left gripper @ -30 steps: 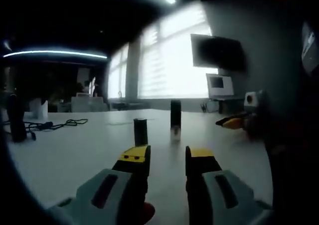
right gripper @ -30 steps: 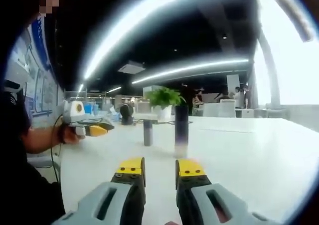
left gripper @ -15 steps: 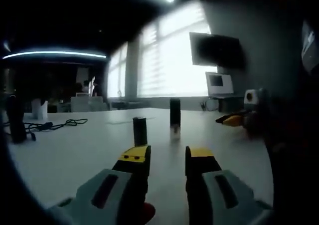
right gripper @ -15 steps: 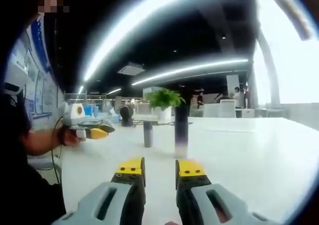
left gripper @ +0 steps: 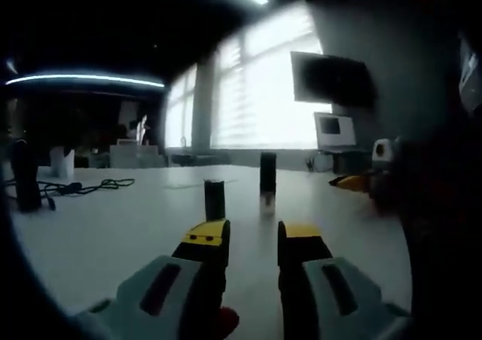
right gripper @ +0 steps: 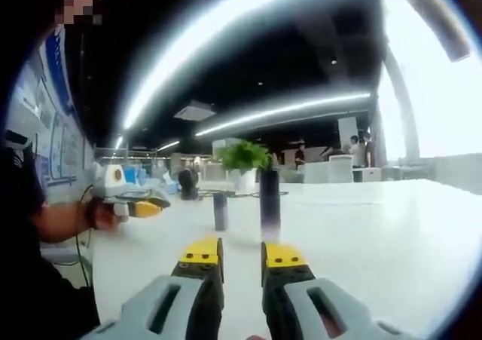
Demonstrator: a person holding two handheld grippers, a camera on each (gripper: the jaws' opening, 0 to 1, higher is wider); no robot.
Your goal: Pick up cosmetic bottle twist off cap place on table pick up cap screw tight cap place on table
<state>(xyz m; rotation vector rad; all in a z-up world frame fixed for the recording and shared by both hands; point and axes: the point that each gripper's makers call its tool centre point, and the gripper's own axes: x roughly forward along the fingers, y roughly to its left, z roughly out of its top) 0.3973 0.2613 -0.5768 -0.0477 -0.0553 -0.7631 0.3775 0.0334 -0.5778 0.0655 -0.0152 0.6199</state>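
Both grippers, left (left gripper: 251, 234) and right (right gripper: 241, 251), hover over a white table (left gripper: 98, 234), jaws slightly apart, holding nothing.
Ahead of each stand the bottle (left gripper: 267, 174) and cap (left gripper: 215, 199), near each other, upright.

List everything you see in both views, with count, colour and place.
Bottle: 1, dark, upright on table.
Cap: 1, dark, upright on table, apart from bottle.
Table: 1, white.
Plant: 1, green, white pot, far end.
Cable: 1, black, far side of table.
Screens: 2, dark, by window.
Left tongs: yellow tips, empty, short of the cap.
Right tongs: yellow tips, empty, short of the bottle.
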